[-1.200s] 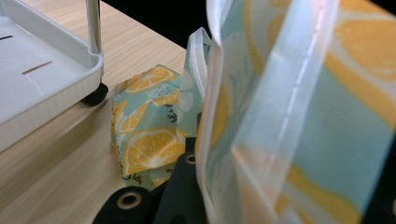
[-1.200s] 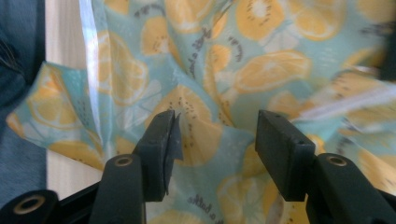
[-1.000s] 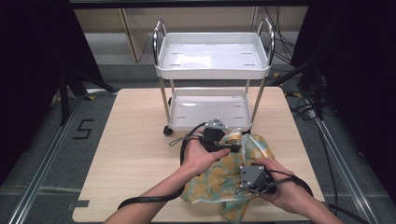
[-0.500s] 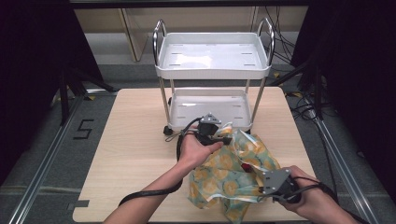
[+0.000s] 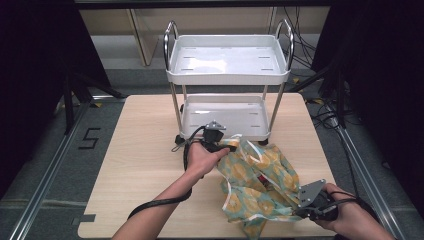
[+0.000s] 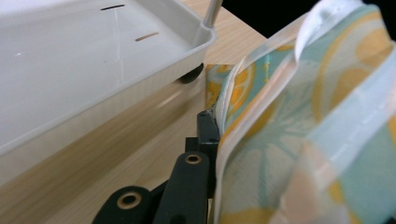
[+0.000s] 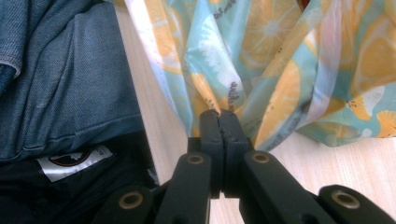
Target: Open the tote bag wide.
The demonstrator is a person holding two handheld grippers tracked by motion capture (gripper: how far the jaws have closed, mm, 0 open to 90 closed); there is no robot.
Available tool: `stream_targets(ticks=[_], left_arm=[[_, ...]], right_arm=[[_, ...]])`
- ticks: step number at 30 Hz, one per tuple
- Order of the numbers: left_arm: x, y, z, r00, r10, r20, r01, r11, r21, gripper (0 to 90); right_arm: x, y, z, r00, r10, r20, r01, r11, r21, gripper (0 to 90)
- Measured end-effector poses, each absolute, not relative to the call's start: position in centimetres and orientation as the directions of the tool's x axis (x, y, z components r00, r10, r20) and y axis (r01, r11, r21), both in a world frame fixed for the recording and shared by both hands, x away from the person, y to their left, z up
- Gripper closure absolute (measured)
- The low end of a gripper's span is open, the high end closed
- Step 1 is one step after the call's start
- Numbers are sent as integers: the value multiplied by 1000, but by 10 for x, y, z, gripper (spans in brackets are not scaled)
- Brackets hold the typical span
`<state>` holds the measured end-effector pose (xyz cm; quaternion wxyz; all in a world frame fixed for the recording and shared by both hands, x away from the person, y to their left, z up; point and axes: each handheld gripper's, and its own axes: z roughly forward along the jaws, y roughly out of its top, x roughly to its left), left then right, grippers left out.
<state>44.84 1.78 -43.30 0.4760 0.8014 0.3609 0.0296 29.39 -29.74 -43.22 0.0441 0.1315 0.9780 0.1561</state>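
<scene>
Above the table, in the high view, I hold the left claw (image 5: 220,145) at the far edge of a lemon-print bag (image 5: 260,180), just in front of the white cart (image 5: 227,75). The right claw (image 5: 312,205) sits at the near right corner of the table (image 5: 145,165), on the bag's near edge. The bag lies crumpled between the two claws, its far end raised toward the left claw and a dark red item showing inside. My left forearm reaches diagonally forward with the hand wrapped over the claw body; my right hand is drawn back low toward the table's edge, wrist bent inward.

Along the left claw (image 6: 212,123) in its own view, one black jaw shows with the bag's (image 6: 303,121) white hem lying against it. I cannot tell whether this claw is gripping, since the cloth covers the other jaw. The cart's lower tray (image 6: 93,60) lies to the claw's left, close by.

Along the right claw (image 7: 218,116) in its own view, the jaws are pressed together, pinching a fold of the bag (image 7: 261,56) directly ahead. Denim cloth (image 7: 60,79) lies to the left, below the table edge.

My judgement: the bag is being stretched between two hold points, likely to open or straighten it. Grasping is done on the right; spreading it out flat remains.
</scene>
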Motion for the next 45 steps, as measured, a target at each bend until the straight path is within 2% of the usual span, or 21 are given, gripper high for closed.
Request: stream_targets(ticks=[4,9,12,13,14,15,16,21,22,25,29,32,34,36,38,39,43,45], left_arm=[[449,21,-437,730,612,-305,558,-274,783,894],[451,24,-441,721,618,-313,566,-265,780,894],[450,22,-441,733,619,-283,545,-286,788,893],[449,21,-440,735,617,-280,540,-283,793,892],[448,20,-438,741,613,-273,529,-283,800,892],[448,20,-437,741,615,-269,526,-283,802,892],[447,19,-436,744,611,-271,523,-280,805,891],[445,16,-434,747,610,-265,517,-281,809,890],[445,16,-434,746,611,-266,517,-279,809,890],[444,16,-434,749,607,-267,514,-276,812,889],[444,17,-433,752,605,-262,508,-279,815,885],[444,18,-432,760,594,-265,507,-286,813,874],[444,17,-432,763,590,-265,507,-291,811,822],[441,18,-430,770,588,-249,493,-301,816,676],[435,20,-424,780,586,-221,474,-320,820,541],[431,23,-420,779,587,-220,474,-322,820,482],[413,39,-404,784,593,-185,446,-331,832,366],[403,50,-399,786,589,-187,448,-335,829,340]], right_arm=[[297,-299,-437,-967,253,-32,231,921,315,900],[296,-300,-440,-960,280,0,267,915,301,900],[295,-298,-439,-958,287,6,275,910,310,900],[295,-297,-437,-957,289,14,278,905,323,874],[294,-297,-434,-950,312,29,303,888,346,817],[297,-296,-428,-954,299,9,278,875,396,733],[295,-296,-423,-945,326,9,300,859,414,699],[305,-293,-385,-915,394,-92,262,749,609,529],[309,-292,-377,-900,421,-116,252,717,650,528],[321,-290,-366,-856,496,-145,274,674,686,431],[341,-285,-373,-839,532,-114,323,656,682,400],[352,-275,-386,-849,525,-64,351,648,676,433],[358,-271,-394,-858,512,-31,369,659,655,599],[365,-269,-398,-846,534,3,421,663,619,770],[371,-269,-402,-832,554,27,445,639,627,863],[374,-270,-401,-824,566,29,457,634,624,884],[381,-271,-400,-812,583,31,463,610,644,900],[381,-272,-398,-799,599,54,488,594,640,900]])
